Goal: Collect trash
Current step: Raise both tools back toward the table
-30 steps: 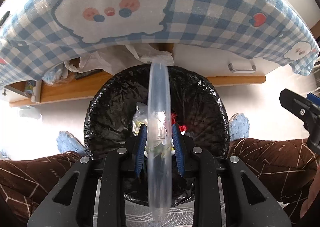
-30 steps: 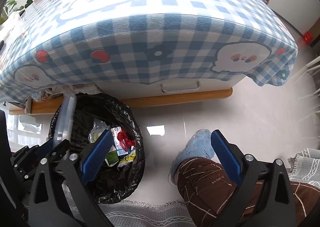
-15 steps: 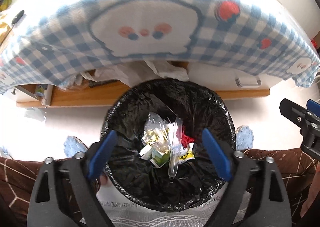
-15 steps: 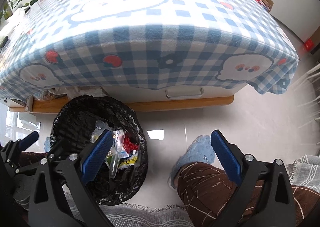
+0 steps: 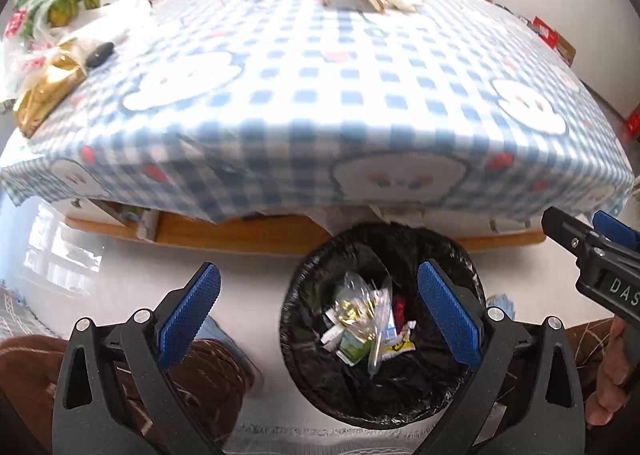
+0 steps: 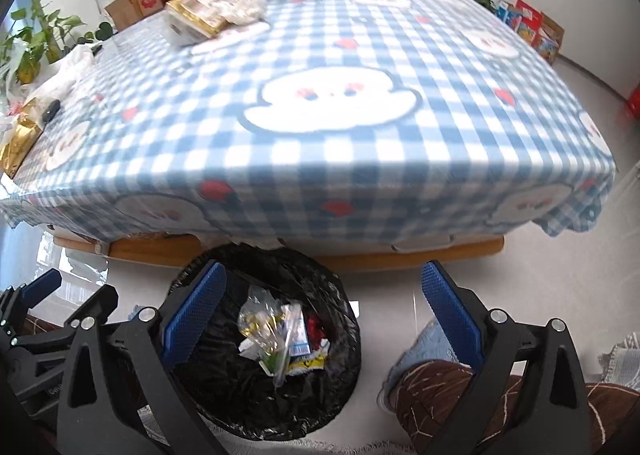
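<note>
bright daylight | floor [image 5: 80, 255] glare | motion blur | fisheye-bent edges

The left gripper [image 5: 318, 311], a second ago clamped on a clear lid [image 5: 378, 339], is opening with nothing between its pads. The lid now lies below it in the trash bin [image 5: 460, 255].

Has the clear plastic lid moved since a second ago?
Yes. The clear plastic lid left the left gripper, whose jaws are opening, and now lies inside the black-lined bin.
</note>
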`<state>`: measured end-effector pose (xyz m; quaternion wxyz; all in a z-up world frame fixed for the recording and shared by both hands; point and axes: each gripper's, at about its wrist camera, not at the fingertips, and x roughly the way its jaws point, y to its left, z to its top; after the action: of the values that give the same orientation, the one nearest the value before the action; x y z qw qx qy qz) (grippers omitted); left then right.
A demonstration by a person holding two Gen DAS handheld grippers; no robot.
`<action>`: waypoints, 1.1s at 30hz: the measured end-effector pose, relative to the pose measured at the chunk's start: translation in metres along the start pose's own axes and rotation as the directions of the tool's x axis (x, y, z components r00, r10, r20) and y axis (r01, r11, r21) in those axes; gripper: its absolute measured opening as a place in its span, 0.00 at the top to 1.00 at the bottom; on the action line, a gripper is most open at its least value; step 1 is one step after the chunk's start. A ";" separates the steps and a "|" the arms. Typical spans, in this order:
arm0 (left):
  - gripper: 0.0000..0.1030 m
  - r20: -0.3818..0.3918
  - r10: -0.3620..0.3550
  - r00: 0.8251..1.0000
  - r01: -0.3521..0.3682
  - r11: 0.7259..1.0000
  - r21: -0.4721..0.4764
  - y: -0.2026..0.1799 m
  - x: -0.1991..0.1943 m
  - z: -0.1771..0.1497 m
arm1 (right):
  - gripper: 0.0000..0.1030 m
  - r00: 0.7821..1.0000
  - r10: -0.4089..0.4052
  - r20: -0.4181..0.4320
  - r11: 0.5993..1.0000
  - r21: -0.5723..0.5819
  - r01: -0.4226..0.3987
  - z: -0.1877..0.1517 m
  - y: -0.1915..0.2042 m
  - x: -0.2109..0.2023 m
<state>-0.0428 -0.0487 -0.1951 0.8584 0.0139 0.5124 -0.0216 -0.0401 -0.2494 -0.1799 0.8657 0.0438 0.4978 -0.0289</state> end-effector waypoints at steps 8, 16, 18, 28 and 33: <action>0.06 0.068 -0.018 0.998 0.021 0.999 -0.041 0.032 -0.025 0.042 | 0.09 0.997 0.039 0.062 0.999 -0.036 -0.036 0.029 0.027 -0.008; 0.06 0.076 -0.011 0.997 0.016 0.998 -0.057 0.048 -0.005 0.086 | 0.09 0.990 0.065 0.124 0.993 -0.103 -0.053 0.062 0.049 -0.010; 0.06 0.078 -0.029 0.997 0.034 0.997 -0.064 0.052 -0.001 0.098 | 0.10 0.989 0.077 0.130 0.992 -0.109 -0.063 0.070 0.051 -0.007; 0.06 0.090 -0.054 0.994 0.059 0.997 -0.043 0.048 0.025 0.151 | 0.13 0.986 0.096 0.137 0.987 -0.140 -0.077 0.113 0.066 0.021; 0.06 0.096 -0.050 0.994 0.053 0.998 -0.037 0.053 0.037 0.180 | 0.14 0.986 0.090 0.141 0.988 -0.139 -0.070 0.141 0.066 0.040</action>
<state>0.1362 -0.0052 -0.1425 0.8810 -0.0174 0.4716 -0.0342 0.1073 -0.1991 -0.1402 0.9013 0.0036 0.4316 0.0361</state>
